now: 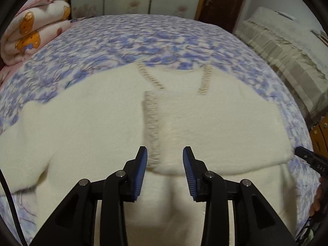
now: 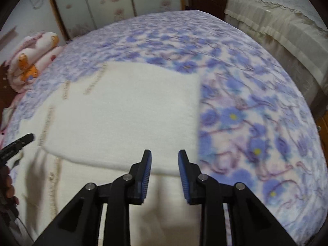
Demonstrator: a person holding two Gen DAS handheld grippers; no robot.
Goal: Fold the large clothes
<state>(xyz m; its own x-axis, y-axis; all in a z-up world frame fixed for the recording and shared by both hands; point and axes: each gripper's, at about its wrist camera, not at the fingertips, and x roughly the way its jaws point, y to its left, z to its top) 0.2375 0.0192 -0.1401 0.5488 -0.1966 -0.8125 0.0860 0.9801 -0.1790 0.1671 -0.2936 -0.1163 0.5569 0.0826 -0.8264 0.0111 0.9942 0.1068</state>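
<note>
Black-armed, blue-padded, the left claw [image 1: 165,171] is seen hovering part-open over a cream fleece cardigan with beige knitted trim [image 1: 114,127], nothing caught between its pads. The right claw [image 2: 164,174] is likewise shown part-open and empty, poised above the garment's folded edge. The cardigan is spread on a bed covered by a blue-and-lilac floral blanket [image 2: 246,106], its right side already turned inward so that a doubled panel [image 2: 127,112] lies across the chest, while the opposite sleeve [image 1: 22,143] is left stretched out flat. Both claws are held tilted down and clear of the cloth, apparently so that the fold is not disturbed. A rolled pink quilt printed with orange bears [image 1: 34,28] is stacked at the far corner, well apart. The folding is judged to be roughly midway.
</note>
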